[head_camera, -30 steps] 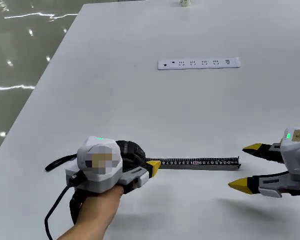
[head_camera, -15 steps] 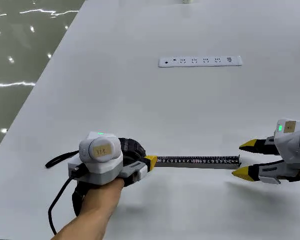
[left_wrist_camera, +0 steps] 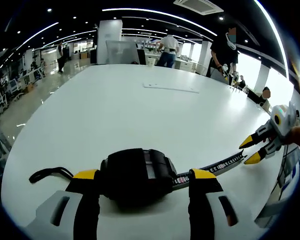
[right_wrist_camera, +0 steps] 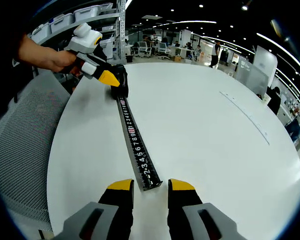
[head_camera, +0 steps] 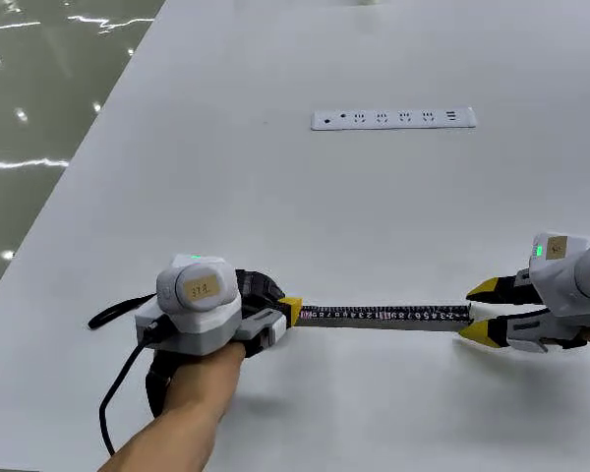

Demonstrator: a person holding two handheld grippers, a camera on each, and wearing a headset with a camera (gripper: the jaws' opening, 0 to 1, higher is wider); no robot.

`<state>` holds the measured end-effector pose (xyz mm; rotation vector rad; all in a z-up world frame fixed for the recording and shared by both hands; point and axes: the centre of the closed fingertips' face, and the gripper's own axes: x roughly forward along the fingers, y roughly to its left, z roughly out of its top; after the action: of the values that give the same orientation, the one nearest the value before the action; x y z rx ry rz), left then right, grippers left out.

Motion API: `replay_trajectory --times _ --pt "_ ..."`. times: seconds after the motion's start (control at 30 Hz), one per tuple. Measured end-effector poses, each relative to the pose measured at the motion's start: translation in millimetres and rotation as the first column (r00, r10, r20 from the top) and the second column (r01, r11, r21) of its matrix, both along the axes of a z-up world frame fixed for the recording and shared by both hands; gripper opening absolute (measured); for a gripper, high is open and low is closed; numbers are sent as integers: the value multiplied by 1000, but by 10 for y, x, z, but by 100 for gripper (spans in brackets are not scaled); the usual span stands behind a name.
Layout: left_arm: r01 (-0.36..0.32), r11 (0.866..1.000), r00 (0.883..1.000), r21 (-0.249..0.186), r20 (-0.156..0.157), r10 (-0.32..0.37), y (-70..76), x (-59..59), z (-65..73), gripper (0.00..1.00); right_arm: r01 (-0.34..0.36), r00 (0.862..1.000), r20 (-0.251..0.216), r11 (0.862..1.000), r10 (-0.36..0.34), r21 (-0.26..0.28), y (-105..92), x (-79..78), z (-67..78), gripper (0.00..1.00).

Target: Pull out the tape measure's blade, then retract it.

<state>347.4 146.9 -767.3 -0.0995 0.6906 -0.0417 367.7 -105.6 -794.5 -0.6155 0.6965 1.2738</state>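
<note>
In the head view the left tongs [head_camera: 280, 320] sit at the lower left of the frame, held by a hand [head_camera: 202, 379], and they are clamped on the black case of the tape measure [head_camera: 256, 293], which rests on the white table [head_camera: 374, 216]. The left gripper view shows the same grip from behind: the case [left_wrist_camera: 135, 172] fills the gap between the two yellow-tipped jaws at the bottom centre, one jaw pressed to each side, with its black wrist strap [left_wrist_camera: 47, 174] trailing off to the lower left. The blade [head_camera: 383, 315] is drawn out of the case and lies flat on the table, running rightward across the lower middle of the head view to the right tongs [head_camera: 477, 311] at the lower right edge. Those tongs stand narrowly parted, gripping nothing, with one yellow tip above and one below the blade's free end. In the right gripper view the blade [right_wrist_camera: 135, 145] comes down from the case at upper left and its end lies in the gap between the jaws of the right tongs [right_wrist_camera: 151, 186] at bottom centre, nearer the jaw on the left of the frame; whether it touches that jaw cannot be told. A white power strip [head_camera: 393, 119] lies well apart in the upper middle of the head view.
</note>
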Motion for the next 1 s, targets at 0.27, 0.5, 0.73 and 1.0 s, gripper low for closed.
replay_trajectory --times 0.27,0.5,0.73,1.0 --pt "-13 1000 1000 -7 4 13 35 31 7 64 -17 1000 -4 1000 17 -1 37 7 -41 18" --pt "-16 1000 1000 -5 3 16 61 43 -2 62 -26 1000 -9 1000 26 -11 64 12 -85 15" --pt "-20 1000 1000 -2 2 20 70 51 -13 61 -12 1000 -12 1000 12 5 66 16 -85 13" --pt "-27 1000 1000 3 -7 27 84 73 -37 60 4 1000 -21 1000 -4 15 61 13 -86 13"
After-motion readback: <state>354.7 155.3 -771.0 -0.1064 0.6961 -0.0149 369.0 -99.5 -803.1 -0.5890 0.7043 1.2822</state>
